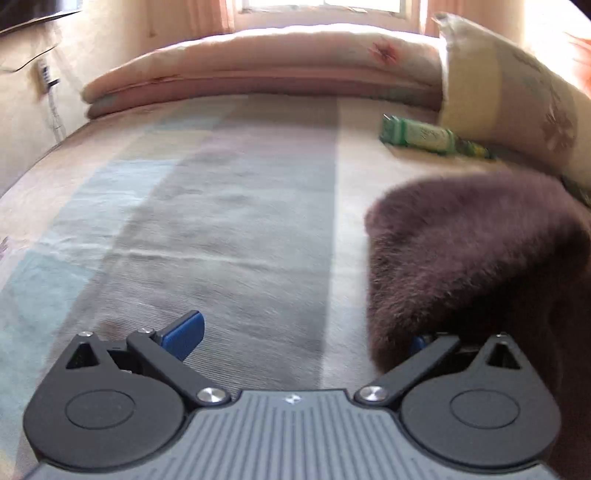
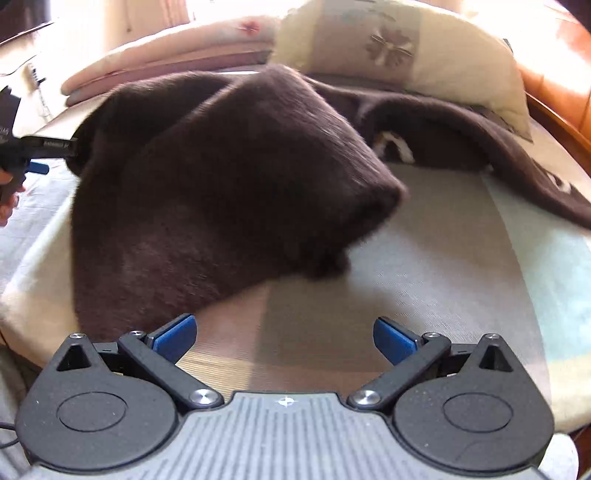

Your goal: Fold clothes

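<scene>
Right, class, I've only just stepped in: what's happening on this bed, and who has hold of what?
A person is working with two handheld grippers on a bed to fold a dark brown fuzzy garment. The garment lies bunched and partly draped over itself, not yet folded flat. The left gripper is open, with the cloth draped over its right finger. The right gripper is open over bare bedding, holding nothing. A pillow and a folded quilt lie at the far end.

We are in a home bedroom: a bed (image 1: 229, 206) with a striped pastel cover fills the view. At its far end lies a folded floral quilt (image 1: 258, 70), a pillow (image 1: 509, 92) beside it, and a curtained window (image 1: 317, 7) behind.
</scene>
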`<state>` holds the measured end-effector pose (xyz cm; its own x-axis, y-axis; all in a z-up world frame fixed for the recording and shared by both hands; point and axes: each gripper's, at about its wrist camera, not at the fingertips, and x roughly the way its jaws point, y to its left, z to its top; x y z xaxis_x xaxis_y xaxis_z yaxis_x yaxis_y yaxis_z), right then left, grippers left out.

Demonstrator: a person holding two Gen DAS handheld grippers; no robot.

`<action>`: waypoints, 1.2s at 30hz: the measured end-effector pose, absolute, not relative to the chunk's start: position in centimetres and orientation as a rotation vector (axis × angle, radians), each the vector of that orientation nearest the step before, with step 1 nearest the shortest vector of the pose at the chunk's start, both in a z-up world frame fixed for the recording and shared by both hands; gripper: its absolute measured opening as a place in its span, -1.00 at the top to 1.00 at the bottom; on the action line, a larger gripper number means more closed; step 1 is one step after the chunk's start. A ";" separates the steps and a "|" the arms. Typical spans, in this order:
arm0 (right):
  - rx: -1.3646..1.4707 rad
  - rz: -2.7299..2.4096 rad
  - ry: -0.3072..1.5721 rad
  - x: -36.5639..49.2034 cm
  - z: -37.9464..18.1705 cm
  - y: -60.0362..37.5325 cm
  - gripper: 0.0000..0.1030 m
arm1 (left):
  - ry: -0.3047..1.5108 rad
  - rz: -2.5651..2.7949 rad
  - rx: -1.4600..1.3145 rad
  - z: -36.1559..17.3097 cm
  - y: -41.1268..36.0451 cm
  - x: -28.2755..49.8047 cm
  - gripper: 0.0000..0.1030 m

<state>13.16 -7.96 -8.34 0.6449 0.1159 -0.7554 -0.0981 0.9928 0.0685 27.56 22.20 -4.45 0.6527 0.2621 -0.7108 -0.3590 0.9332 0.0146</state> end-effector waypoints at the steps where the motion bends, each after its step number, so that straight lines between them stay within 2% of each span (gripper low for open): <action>1: 0.022 0.131 0.861 13.2 -8.2 -7.8 -1.00 | 0.763 0.383 -0.146 -4.1 23.1 27.0 -1.00; 7: 0.020 0.154 0.868 13.9 -8.0 -7.3 -1.00 | 0.711 0.459 -0.200 -3.5 25.9 25.7 -0.99; 14: 0.009 0.195 0.852 14.6 -7.5 -5.7 -1.00 | 0.841 0.260 -0.184 -6.6 23.8 27.4 -0.97; 17: -0.002 0.211 0.846 14.6 -7.4 -5.0 -1.00 | 0.884 0.373 -0.118 -7.5 24.3 27.6 -1.00; 24: -0.009 0.208 0.847 14.4 -7.4 -4.5 -1.00 | 0.748 0.525 -0.124 -5.0 27.0 24.9 -1.00; 27: 0.017 0.238 0.848 14.5 -6.6 -4.6 -1.00 | 0.722 0.495 -0.211 -4.1 27.8 24.3 -0.99; 32: -0.002 0.346 0.819 15.2 -4.3 -2.7 -1.00 | 0.799 0.297 -0.277 -5.4 27.1 24.9 -0.96; 36: -0.026 0.441 0.756 15.6 -2.0 -0.1 -1.00 | 0.875 0.250 -0.209 -6.9 25.7 25.5 -0.96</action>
